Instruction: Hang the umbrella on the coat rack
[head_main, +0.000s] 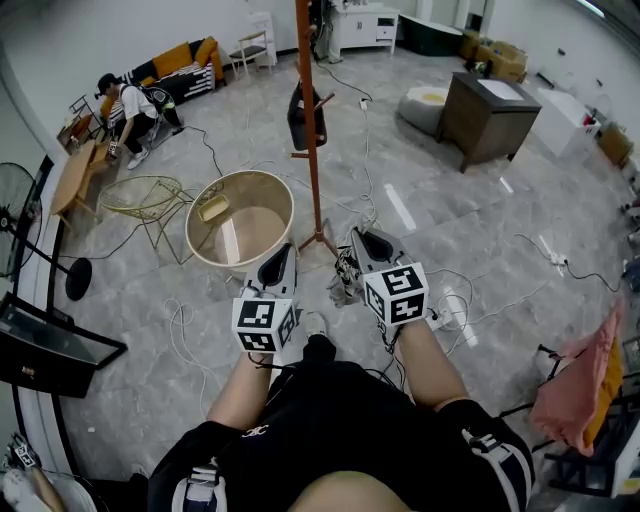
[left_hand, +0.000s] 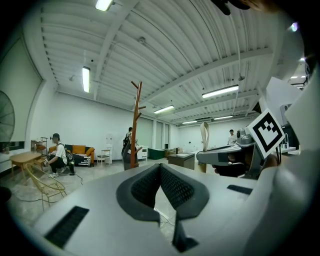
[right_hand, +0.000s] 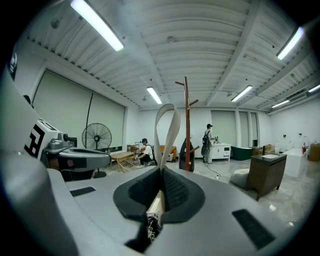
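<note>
The coat rack (head_main: 310, 120) is a red-brown pole with short pegs, standing on the floor just ahead of me; a black bag (head_main: 305, 116) hangs on it. It also shows in the left gripper view as the coat rack (left_hand: 135, 125) and in the right gripper view as the coat rack (right_hand: 187, 127). My right gripper (head_main: 362, 238) is shut on the umbrella's cream strap loop (right_hand: 165, 132). The folded umbrella (head_main: 345, 283) dangles beneath it, mostly hidden. My left gripper (head_main: 280, 252) is beside it, shut, holding nothing.
A round beige table (head_main: 262, 183) stands left of the rack's base, with a wire chair (head_main: 150, 200) beyond it. A person (head_main: 130, 105) crouches at the far left. A dark cabinet (head_main: 488, 115) is at the back right. Cables (head_main: 470, 300) trail over the floor.
</note>
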